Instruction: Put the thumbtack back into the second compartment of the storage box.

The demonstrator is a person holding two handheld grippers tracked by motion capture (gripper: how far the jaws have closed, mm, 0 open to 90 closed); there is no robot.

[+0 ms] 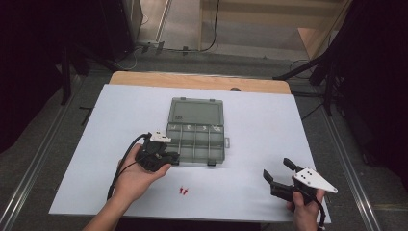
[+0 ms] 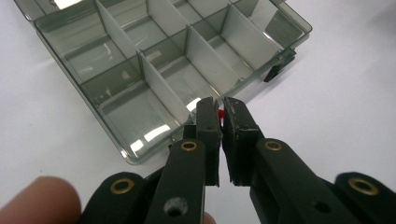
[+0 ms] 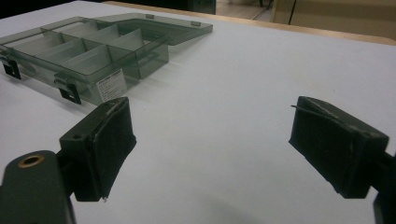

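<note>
A smoky clear compartment box (image 1: 192, 162) lies open mid-table, its lid (image 1: 197, 111) folded flat away from me. My left gripper (image 1: 174, 158) sits at the box's front-left corner. In the left gripper view its jaws (image 2: 219, 105) are shut on a small red piece (image 2: 220, 113), just outside the box's near wall (image 2: 79, 89). The compartments I can see hold nothing. Two more small red pieces (image 1: 183, 190) lie on the white table in front of the box. My right gripper (image 1: 276, 168) rests open at the near right, with bare table between its jaws (image 3: 212, 140).
The white sheet (image 1: 269, 125) covers a wooden table whose far edge (image 1: 202, 81) shows. From the right gripper view the box (image 3: 112, 84) lies to the upper left with two black latches facing me. Cables and dark stands are on the floor beyond.
</note>
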